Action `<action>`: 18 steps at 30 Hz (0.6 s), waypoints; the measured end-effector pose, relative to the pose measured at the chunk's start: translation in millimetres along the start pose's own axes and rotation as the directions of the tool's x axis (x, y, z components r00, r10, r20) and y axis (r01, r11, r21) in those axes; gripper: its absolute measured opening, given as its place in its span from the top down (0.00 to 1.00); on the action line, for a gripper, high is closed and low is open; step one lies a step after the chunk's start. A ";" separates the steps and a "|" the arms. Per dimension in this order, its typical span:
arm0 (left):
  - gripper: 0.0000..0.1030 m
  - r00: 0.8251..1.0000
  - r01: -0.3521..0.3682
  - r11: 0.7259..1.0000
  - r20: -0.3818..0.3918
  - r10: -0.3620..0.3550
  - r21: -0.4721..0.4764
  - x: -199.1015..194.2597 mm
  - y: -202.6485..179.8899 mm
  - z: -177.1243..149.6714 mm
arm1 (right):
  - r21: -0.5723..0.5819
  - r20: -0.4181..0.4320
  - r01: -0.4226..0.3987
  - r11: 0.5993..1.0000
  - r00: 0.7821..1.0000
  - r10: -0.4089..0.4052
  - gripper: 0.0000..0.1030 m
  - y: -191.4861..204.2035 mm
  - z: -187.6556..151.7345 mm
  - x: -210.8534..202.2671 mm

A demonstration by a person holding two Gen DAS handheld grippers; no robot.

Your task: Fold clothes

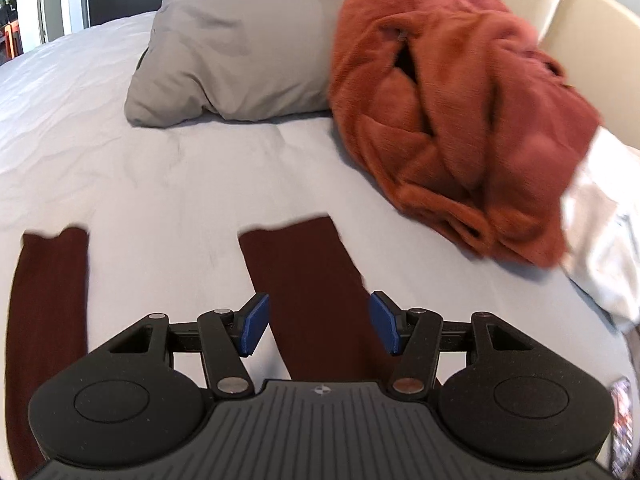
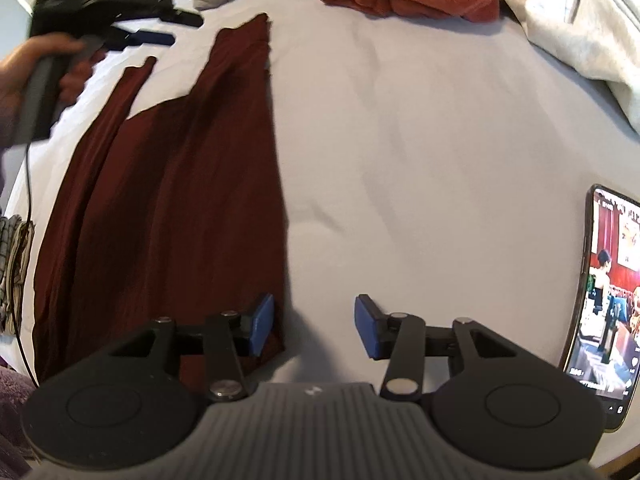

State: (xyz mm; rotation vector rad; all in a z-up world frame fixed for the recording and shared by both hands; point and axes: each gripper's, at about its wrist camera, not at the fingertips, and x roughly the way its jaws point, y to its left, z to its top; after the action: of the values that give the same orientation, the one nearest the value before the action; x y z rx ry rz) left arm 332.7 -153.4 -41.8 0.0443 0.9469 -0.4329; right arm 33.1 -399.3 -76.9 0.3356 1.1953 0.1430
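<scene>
A bed (image 1: 140, 152) with a pale grey sheet fills the left wrist view, a grey pillow (image 1: 232, 48) at top centre and a rust-coloured fleece (image 1: 452, 112) heaped at upper right. The left tongs (image 1: 318, 330) stand open and empty above one leg of the dark maroon trousers (image 1: 308, 280) at lower centre. In the right wrist view the trousers (image 2: 168, 208) lie flat across the left half, a lit phone (image 2: 604, 304) at the right edge. The right tongs (image 2: 314, 326) gape empty over the trousers' edge, and a hand (image 2: 28, 64) holds the other tongs (image 2: 160, 28) at upper left.
</scene>
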 end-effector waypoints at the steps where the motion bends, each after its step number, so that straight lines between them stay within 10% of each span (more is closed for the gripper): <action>1: 0.48 1.000 -0.014 1.000 0.000 0.014 0.002 10.3 4.7 4.3 | 0.007 -0.003 -0.004 1.000 1.000 0.004 0.52 -0.9 1.4 0.1; 6: 0.48 0.999 -0.047 0.999 -0.004 0.047 -0.007 56.7 27.5 19.4 | 0.017 0.006 -0.024 1.000 1.000 0.024 0.51 3.3 9.2 -2.1; 14: 0.91 1.000 0.011 1.000 0.012 -0.012 0.020 82.1 37.4 16.1 | -0.020 0.000 0.016 1.000 1.000 -0.016 0.48 15.1 21.4 4.0; 18: 0.95 0.998 0.043 0.998 0.051 -0.046 0.049 68.2 35.4 17.0 | -0.058 -0.023 0.047 0.997 0.999 -0.049 0.43 23.8 23.1 11.3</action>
State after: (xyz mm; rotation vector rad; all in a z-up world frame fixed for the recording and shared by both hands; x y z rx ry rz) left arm 393.7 -148.0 -91.2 0.0550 0.8874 -0.4958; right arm 60.2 -377.8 -71.6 0.2553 1.2200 0.1397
